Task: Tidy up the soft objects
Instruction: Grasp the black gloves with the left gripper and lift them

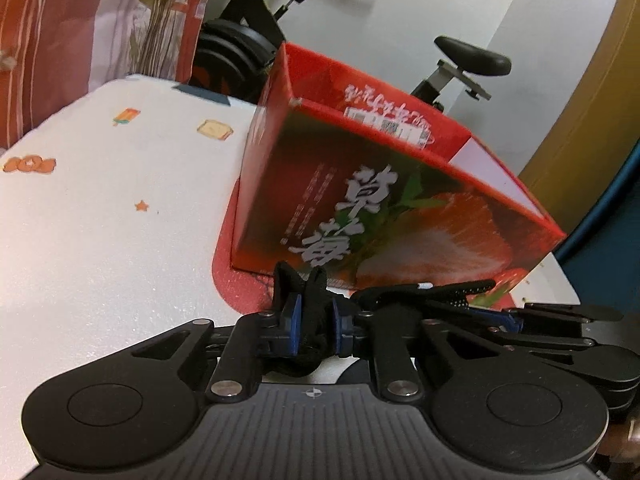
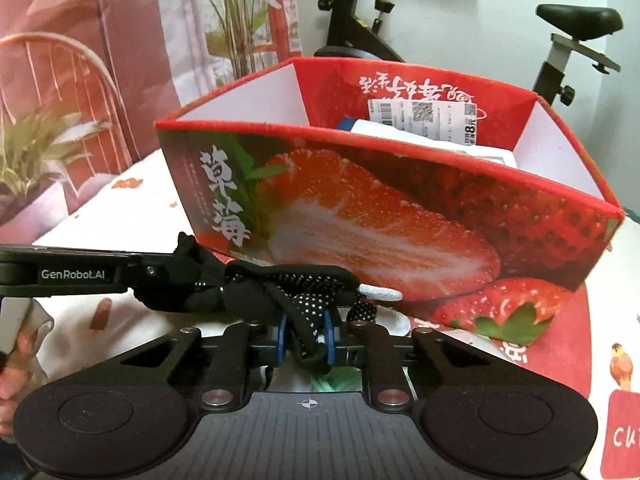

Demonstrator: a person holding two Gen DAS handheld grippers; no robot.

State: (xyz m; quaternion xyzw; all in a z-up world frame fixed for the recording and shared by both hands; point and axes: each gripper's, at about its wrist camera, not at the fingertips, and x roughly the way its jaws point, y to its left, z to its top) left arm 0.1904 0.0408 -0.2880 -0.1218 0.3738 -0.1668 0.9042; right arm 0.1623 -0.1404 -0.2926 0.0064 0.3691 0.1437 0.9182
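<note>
A black soft piece with white dots (image 2: pixel 288 280), maybe a glove, is stretched between both grippers just in front of the red strawberry box (image 2: pixel 360 220). My right gripper (image 2: pixel 306 336) is shut on its dotted end. My left gripper (image 1: pixel 314 320) is shut on the plain black end (image 1: pixel 312 292). In the right wrist view the left gripper (image 2: pixel 168 276) comes in from the left, pinching the same piece. The right gripper (image 1: pixel 510 318) shows at the right of the left wrist view. The open-topped box (image 1: pixel 360 208) holds white folded cloth (image 2: pixel 400 132).
The box stands on a red mat (image 1: pixel 240 288) on a white printed tablecloth (image 1: pixel 100 220). An exercise bike (image 2: pixel 360 20) and a patterned curtain (image 2: pixel 120 40) stand behind the table. A person's hand (image 2: pixel 12 360) shows at the left edge.
</note>
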